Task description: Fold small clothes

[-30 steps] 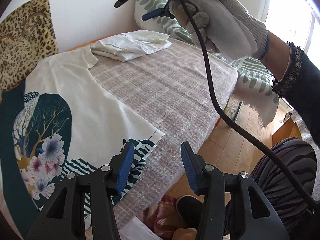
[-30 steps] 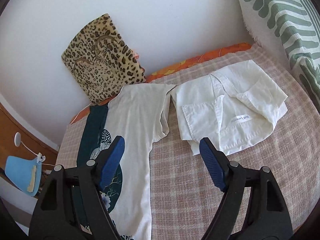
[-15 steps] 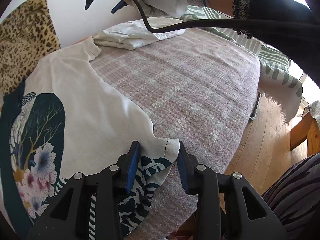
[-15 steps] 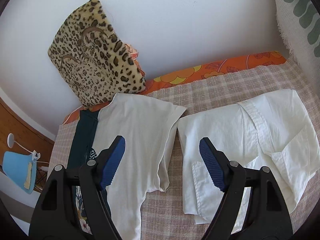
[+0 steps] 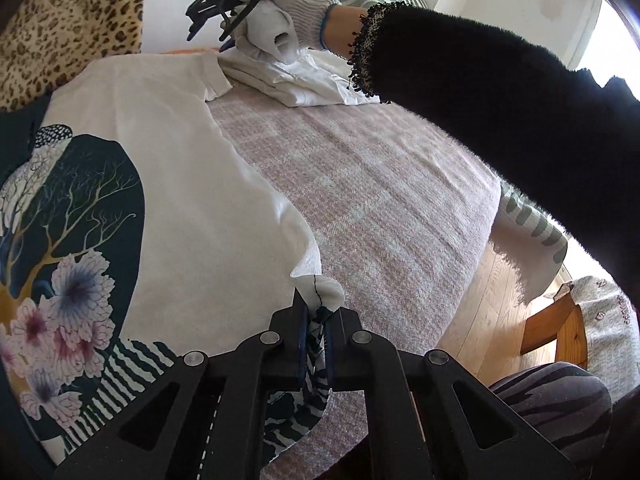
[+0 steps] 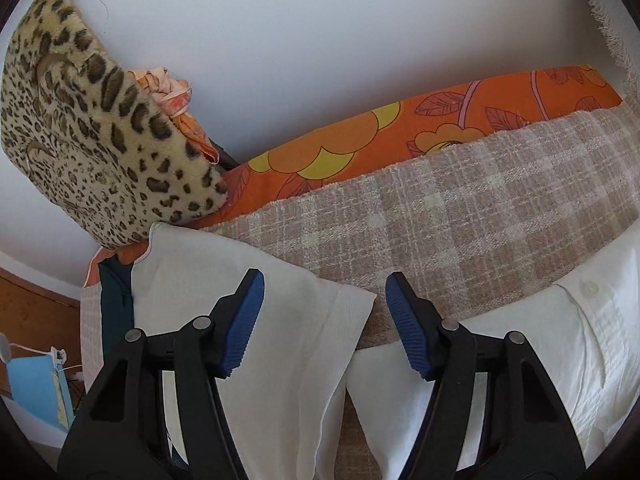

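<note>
T-shirt [image 5: 192, 184] judged light, soft, limp. Hem corner is pinched by left tool [image 5: 316, 344]. Right tool [image 6: 324, 320] spread, closing around sleeve edge [image 6: 340, 320], not yet gripped.

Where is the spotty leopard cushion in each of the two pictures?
Left wrist view: the leopard cushion fills the top left corner, against the wall, behind the printed T-shirt.
Right wrist view: the leopard cushion is at the left, leaning on the wall, just above the T-shirt's sleeve.
Shared landmark: the folded white shirt, lying right of the T-shirt in both views.
</note>
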The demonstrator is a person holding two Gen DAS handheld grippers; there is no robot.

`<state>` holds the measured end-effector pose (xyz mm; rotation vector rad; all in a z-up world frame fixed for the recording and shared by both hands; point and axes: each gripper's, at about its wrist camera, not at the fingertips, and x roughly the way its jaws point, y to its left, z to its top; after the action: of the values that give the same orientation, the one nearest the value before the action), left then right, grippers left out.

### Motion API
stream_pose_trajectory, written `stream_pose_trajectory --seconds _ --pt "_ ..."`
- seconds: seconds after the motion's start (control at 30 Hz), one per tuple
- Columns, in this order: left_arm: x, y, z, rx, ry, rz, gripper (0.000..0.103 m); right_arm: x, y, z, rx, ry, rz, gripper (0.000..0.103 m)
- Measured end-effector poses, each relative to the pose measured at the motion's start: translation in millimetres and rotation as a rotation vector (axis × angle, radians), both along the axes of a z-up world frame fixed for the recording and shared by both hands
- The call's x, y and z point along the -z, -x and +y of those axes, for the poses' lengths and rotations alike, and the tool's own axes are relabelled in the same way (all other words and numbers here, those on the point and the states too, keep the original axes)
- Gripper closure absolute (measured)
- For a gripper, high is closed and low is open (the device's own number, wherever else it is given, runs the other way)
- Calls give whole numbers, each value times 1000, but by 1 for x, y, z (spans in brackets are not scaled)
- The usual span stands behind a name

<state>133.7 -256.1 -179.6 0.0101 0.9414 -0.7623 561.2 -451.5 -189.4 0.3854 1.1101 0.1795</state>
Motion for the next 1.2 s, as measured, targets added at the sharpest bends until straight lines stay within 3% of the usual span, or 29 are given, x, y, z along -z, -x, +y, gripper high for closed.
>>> stream_pose_trajectory --seconds 0.27,0.33,0.4,0.5,0.83,1.2 --pt "3 -7 10 -25 37 25 99 18 -7 11 -63 74 27 36" --pt "5 -8 13 -30 39 31 99 18 -5 14 -72 83 16 40" --pt "4 -9 13 -35 44 33 99 20 -4 19 -85 96 17 73" --pt "-1 -6 15 -39 55 16 99 17 -2 26 -96 107 18 94" --pt "-2 4 58 -186 176 48 99 -30 1 64 -75 195 -44 95" --pt "8 19 108 -343 253 38 99 -50 -1 159 -142 314 -75 96"
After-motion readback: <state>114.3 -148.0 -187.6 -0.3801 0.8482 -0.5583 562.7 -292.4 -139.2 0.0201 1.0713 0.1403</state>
